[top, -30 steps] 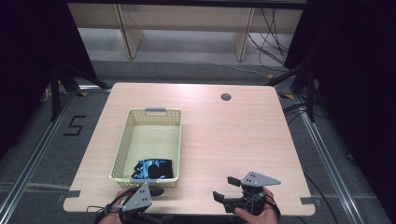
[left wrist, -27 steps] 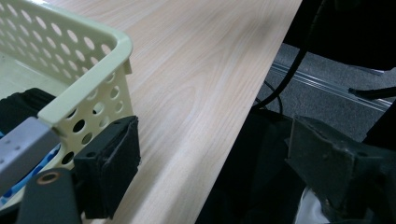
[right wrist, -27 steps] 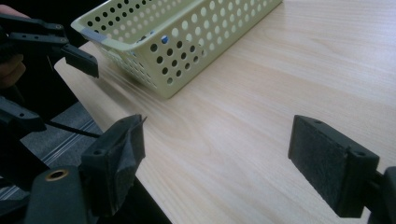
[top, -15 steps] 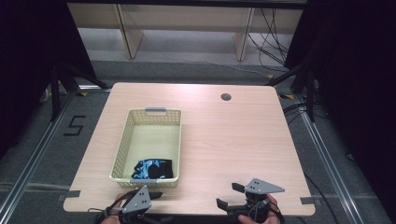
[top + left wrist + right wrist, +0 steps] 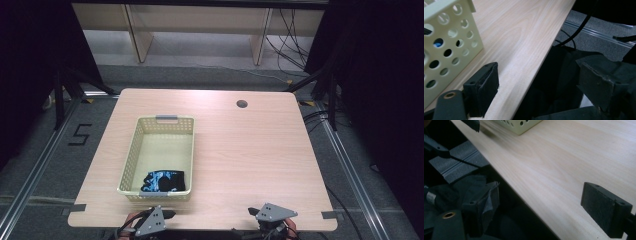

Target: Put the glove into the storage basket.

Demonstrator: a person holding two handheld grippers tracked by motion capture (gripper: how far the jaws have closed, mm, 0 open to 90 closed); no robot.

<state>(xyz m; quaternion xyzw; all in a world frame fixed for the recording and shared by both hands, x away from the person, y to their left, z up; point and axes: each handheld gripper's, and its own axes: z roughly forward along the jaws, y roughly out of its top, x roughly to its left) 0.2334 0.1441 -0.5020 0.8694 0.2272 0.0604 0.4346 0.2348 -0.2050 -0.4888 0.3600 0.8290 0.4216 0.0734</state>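
A pale yellow perforated basket (image 5: 161,150) stands left of centre on the wooden table (image 5: 250,160). A black item with blue print (image 5: 164,181) lies in its near end. My left gripper (image 5: 164,217) hangs at the table's near edge, just in front of the basket. In the left gripper view this gripper (image 5: 539,82) is open and holds nothing, one jaw over the table beside the basket wall (image 5: 446,47), the other past the edge. My right gripper (image 5: 259,215) sits at the near edge further right. It (image 5: 541,205) is open too, straddling the edge.
A round cable hole (image 5: 242,104) marks the table's far side. Pieces of tape sit at the near corners (image 5: 329,215). Metal rails and cables run along the floor on both sides. In the right gripper view the basket corner (image 5: 521,125) lies far off.
Both grippers have drawn back toward the person, the right one more, from over the table to its near edge. The basket and its contents have not moved.
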